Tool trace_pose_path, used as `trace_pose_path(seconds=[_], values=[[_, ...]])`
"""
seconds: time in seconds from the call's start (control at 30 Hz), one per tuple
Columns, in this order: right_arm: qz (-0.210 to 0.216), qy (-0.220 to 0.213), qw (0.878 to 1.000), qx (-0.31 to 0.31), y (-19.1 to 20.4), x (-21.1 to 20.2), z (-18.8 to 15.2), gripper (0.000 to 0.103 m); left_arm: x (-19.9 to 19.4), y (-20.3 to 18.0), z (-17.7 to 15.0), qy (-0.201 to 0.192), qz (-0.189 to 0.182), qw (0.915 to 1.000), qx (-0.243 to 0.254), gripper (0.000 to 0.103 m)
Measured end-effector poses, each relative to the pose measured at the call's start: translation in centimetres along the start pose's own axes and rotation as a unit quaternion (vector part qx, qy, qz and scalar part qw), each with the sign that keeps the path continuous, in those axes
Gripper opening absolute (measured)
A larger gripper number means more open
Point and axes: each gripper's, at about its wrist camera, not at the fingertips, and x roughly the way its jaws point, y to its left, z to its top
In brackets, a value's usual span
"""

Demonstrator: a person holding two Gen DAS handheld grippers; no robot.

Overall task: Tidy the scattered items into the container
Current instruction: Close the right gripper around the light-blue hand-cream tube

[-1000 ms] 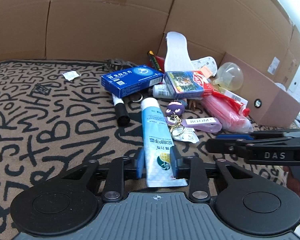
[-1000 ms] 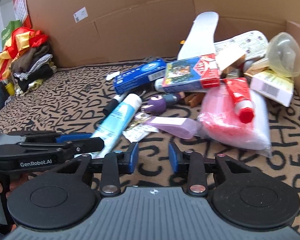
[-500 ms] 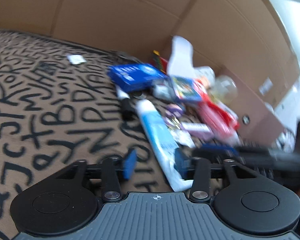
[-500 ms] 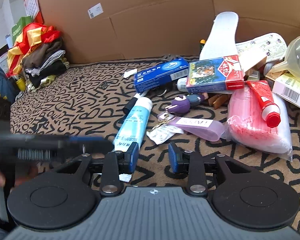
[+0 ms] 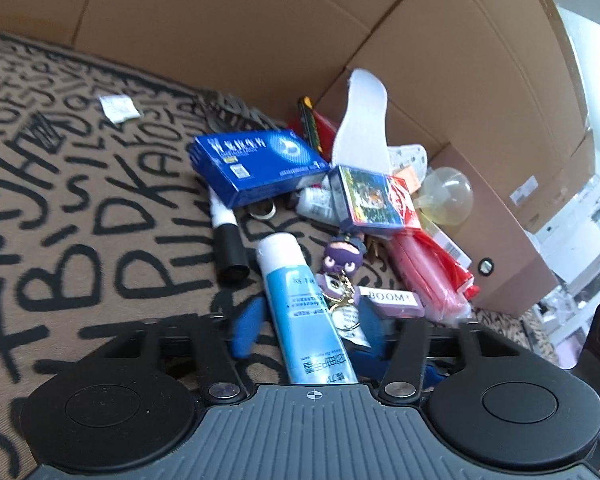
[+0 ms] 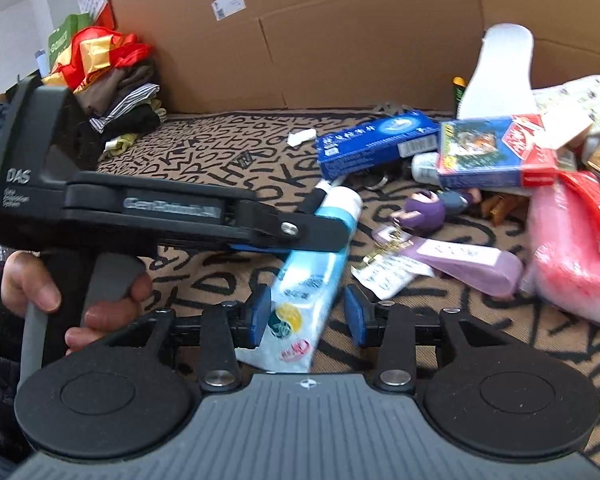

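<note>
A white and blue tube [image 5: 300, 304] lies on the lettered brown cloth [image 5: 80, 208], cap toward the pile. My left gripper [image 5: 310, 330] straddles its middle; the jaws are closing, and a gap shows between each pad and the tube. My right gripper [image 6: 308, 316] stands over the tube's flat tail end [image 6: 300, 320]; its jaws are opening, with the tube between them and no pad pressing. A hand [image 6: 40, 292] holds the left tool's handle in the right wrist view.
Around the tube lie a black marker [image 5: 228, 240], a blue box [image 5: 260, 164], a card box [image 5: 372, 196], a purple keychain [image 5: 340, 260], a pink bag [image 5: 428, 276], a white insole [image 5: 364, 120] and a clear funnel [image 5: 448, 196]. Cardboard walls [image 5: 220, 20] ring the cloth. Clothes [image 6: 112, 80] are piled at the far left.
The left gripper let go of the tube's tail, opened and moved forward along the tube. The right gripper shifted left over the tail end and its jaws widened.
</note>
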Motion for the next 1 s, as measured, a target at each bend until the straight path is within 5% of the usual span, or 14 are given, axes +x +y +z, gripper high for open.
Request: trace_pose_path(seconds=[0.07,0.13,0.27,0.43,0.63,0.77,1.0], values=[[0.0,-0.005,1.0,-0.015,0.3,0.3,-0.1,0.044,0.0,0.0,-0.1,0.0,0.008,1.0,0.002,0.051],[0.002,-0.007,1.0,-0.017,0.1,-0.1,-0.2,0.036,-0.2,0.0,-0.3,0.003,0.008,1.0,0.002,0.034],[0.011,-0.001,1.0,0.0,-1.4,-2.0,-0.4,0.0,-0.5,-1.1,-1.0,0.009,0.015,0.9997,0.014,0.029],[0.0,0.008,1.0,0.03,-3.2,-4.1,-1.9,0.001,-0.7,-3.0,-2.7,0.024,-0.008,0.9992,0.029,0.028],[0.018,0.003,0.998,0.052,-3.1,-4.8,-2.3,0.008,-0.7,-3.1,-2.8,0.036,-0.01,0.9991,0.019,0.038],[0.03,-0.002,0.998,0.062,-2.6,-4.8,-2.2,0.05,-1.4,-3.0,-2.5,0.028,0.0,0.9994,0.021,0.047],[0.032,0.005,0.998,0.053,-1.7,-4.0,-1.8,0.052,-1.7,-2.5,-2.4,0.036,-0.012,0.999,0.023,0.047]])
